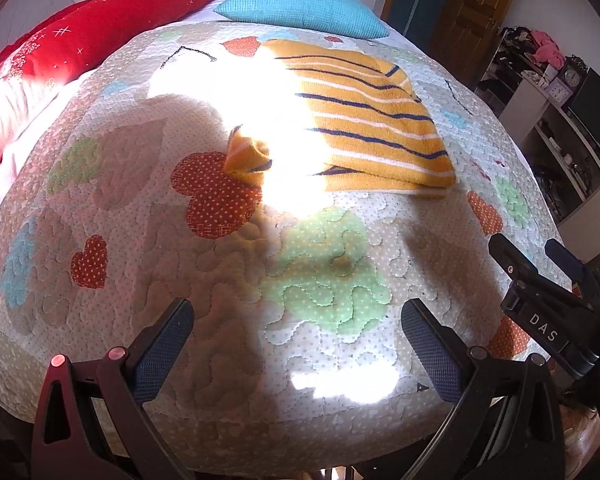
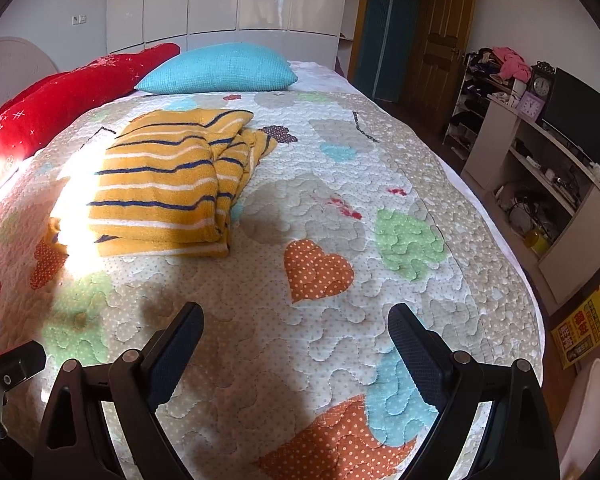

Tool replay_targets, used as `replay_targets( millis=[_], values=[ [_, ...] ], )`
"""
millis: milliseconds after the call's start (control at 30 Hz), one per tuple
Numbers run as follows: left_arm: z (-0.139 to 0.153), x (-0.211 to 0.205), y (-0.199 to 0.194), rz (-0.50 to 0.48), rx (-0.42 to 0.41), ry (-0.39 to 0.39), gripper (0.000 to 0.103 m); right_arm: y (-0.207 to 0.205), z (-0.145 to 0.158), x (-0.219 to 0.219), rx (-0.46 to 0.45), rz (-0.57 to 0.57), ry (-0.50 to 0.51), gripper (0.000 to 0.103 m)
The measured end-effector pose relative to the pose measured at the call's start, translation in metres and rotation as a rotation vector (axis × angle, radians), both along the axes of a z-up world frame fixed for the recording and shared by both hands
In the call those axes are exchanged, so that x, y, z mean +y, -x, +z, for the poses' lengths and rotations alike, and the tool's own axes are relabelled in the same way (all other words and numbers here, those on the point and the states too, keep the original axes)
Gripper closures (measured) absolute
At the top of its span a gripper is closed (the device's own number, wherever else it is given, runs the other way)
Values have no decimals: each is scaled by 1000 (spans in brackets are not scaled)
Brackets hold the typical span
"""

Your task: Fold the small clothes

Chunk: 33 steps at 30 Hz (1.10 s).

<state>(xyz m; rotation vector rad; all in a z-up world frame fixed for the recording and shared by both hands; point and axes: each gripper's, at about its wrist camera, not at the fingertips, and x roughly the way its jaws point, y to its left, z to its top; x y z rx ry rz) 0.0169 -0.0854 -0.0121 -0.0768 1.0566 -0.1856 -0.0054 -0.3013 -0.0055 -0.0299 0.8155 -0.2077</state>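
Striped garment (image 1: 376, 128) (image 2: 168, 184): mustard yellow with navy and white stripes, folded into a rough rectangle, flat on the quilt (image 1: 284, 280) (image 2: 340, 240). Left wrist view has it upper centre-right, right wrist view upper left. 1 cuff or corner (image 1: 247, 158) sticks out rumpled at its left edge in the left view; in the right view the layered fold edges bunch along its right side. A hard sun patch washes out the garment's left part in both views, detail there unreadable.

Left gripper (image 1: 298, 340): fingers wide apart, holding nothing, bottom of frame, well short of the garment. Right gripper (image 2: 296, 344): same, fingers spread, holding nothing, bottom of frame, garment well up and left of it. Only bare quilt between either gripper and the garment; shadows fall across that stretch.

The right gripper also shows at lower right of the left view (image 1: 540, 280), fingers apart there too.

Around: turquoise pillow (image 1: 304, 8) (image 2: 220, 68) just beyond the garment at top centre, red blanket (image 1: 92, 36) (image 2: 60, 100) along the upper left. Glossy white wardrobe (image 2: 228, 0) behind the bed, wooden door (image 2: 440, 60) upper right, shelving unit (image 2: 540, 168) with a clock (image 2: 542, 86) and clutter on the right, yellow box (image 2: 584, 328) on the floor lower right
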Motion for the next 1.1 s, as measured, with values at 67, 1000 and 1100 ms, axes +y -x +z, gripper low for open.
replay_targets(
  millis=[67,1000,1100],
  values=[
    [3,3,2,4,-6,7,0,1,4,4,-5,5,6,7],
    [-10,-3,-2,-9,30,-13,0,-5,-5,2,14,6,-14,7],
    [-12,-3,-4,-6,34,-17,0,-6,-6,-1,12,6,-19,7]
  ],
)
